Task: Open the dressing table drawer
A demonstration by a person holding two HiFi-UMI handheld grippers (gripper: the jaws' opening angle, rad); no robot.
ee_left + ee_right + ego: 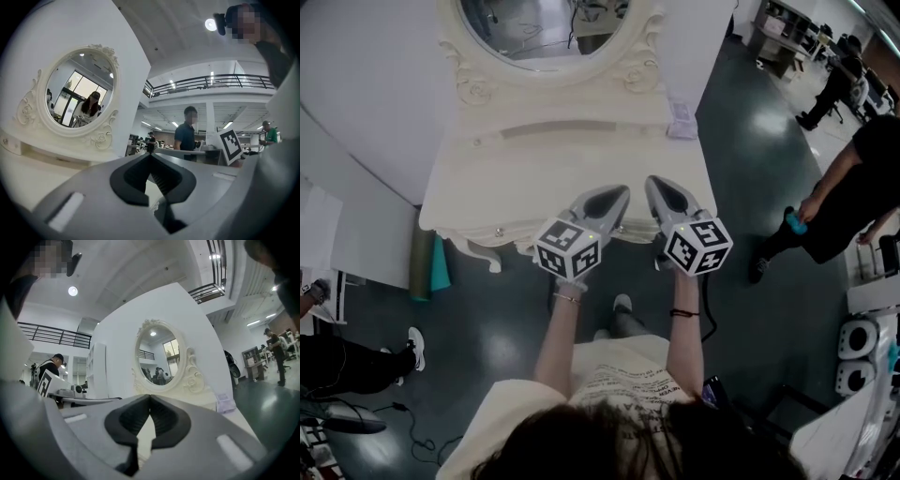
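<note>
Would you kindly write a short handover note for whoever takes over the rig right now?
Left gripper: shut, empty, over the table's front edge.
Right gripper: shut, empty, beside it.
Things: table ahead, mirror at its back. The drawer front is seen edge-on, with a knob to the left of both grippers.
Done: nothing; the drawer looks closed.
Left: probably open a gripper, grip a knob and pull toward you.

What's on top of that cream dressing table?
An oval mirror in a carved cream frame at the back, a small pale packet at the right rear corner. Left tool and right tool hide some front edge.
</note>
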